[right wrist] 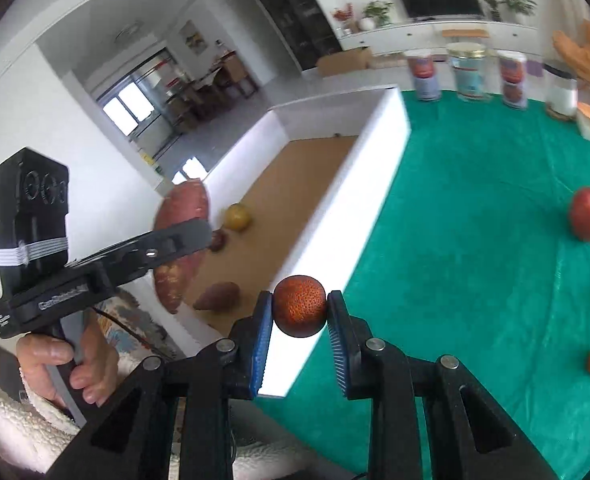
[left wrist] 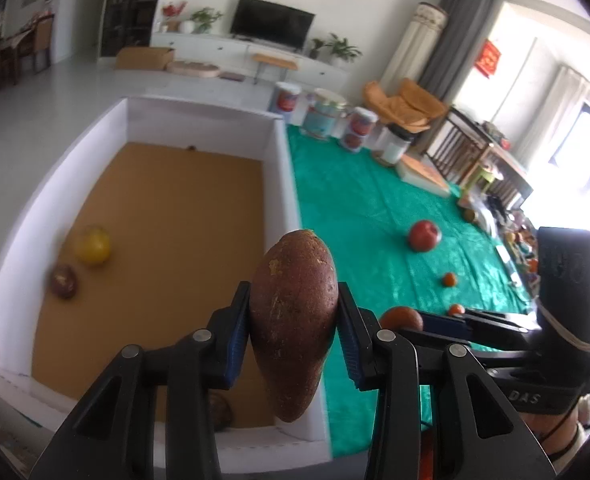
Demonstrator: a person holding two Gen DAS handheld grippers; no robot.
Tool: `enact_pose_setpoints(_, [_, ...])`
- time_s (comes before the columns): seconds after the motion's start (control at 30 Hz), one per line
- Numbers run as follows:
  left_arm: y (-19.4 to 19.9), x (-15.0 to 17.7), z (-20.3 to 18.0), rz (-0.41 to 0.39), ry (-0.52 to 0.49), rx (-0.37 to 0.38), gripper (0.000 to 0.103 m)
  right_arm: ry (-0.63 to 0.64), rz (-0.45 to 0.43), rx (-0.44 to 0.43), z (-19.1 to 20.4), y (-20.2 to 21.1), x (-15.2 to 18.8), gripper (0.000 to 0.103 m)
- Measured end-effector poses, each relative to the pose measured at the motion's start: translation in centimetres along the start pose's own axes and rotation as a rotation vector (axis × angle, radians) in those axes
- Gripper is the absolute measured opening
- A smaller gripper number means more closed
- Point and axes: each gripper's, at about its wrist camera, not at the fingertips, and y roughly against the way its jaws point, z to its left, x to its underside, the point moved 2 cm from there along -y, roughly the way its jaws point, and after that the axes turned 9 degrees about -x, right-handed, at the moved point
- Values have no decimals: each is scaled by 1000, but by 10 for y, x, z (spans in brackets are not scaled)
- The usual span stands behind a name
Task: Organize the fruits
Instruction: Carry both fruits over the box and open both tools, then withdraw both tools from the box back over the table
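Across the right half of the left wrist view lies a green cloth (left wrist: 375, 208), bearing a red apple (left wrist: 424, 235), two small orange fruits (left wrist: 449, 279) and four canisters (left wrist: 322, 114) at its far edge. Left of it sits a white-walled box (left wrist: 281, 184) with a brown floor, holding a yellow fruit (left wrist: 92, 245). Beyond, a television (left wrist: 271, 22) stands against the white wall. Left gripper (left wrist: 293, 314) is clamped on a sweet potato (left wrist: 293, 320); right gripper (right wrist: 299, 312) is clamped on a round russet fruit (right wrist: 299, 306) above the box wall.

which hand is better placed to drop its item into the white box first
Left. The left gripper holds its reddish-brown sweet potato above the white box's near corner; the right gripper's round orange-brown fruit sits outside it.
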Motion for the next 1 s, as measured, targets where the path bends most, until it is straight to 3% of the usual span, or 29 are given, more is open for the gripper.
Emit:
enact_pose_setpoints(0.1, [-31,5,40,66,52,-145,41,50,70,0,15,-49,-9,28])
enact_pose_setpoints(0.23, [-54,12,72,111,118,-240,42,55,112,28,14,-81,-12,31])
enact_pose_setpoints(0.3, [-52,9,77,87,133,-263,52,42,77,15,14,-74,-17,35])
enact_pose_setpoints(0.37, [-41,1,75,30,139,-264,76,47,10,23,11,-49,-23,38])
enact_pose_setpoints(0.4, [-35,-3,71,-5,138,-262,80,46,-23,45,8,-36,-28,40])
enact_pose_setpoints(0.5, [-20,-14,47,-74,110,-196,83,50,-142,121,-2,15,-34,46])
enact_pose_setpoints(0.57, [-13,-17,23,-101,78,-129,83,56,-219,212,-12,52,-26,63])
enact_pose_setpoints(0.67, [-12,-13,-29,-108,-13,-19,87,52,-284,376,-39,94,5,76])
enact_pose_setpoints(0.73, [-18,-1,-70,-75,-94,63,87,24,-285,499,-66,113,37,77])
enact_pose_setpoints(0.87, [-53,40,-150,63,-249,181,87,-147,-263,704,-137,156,108,76])
enact_pose_setpoints(1.0, [-99,74,-206,147,-369,165,87,-331,-311,839,-187,211,163,77])
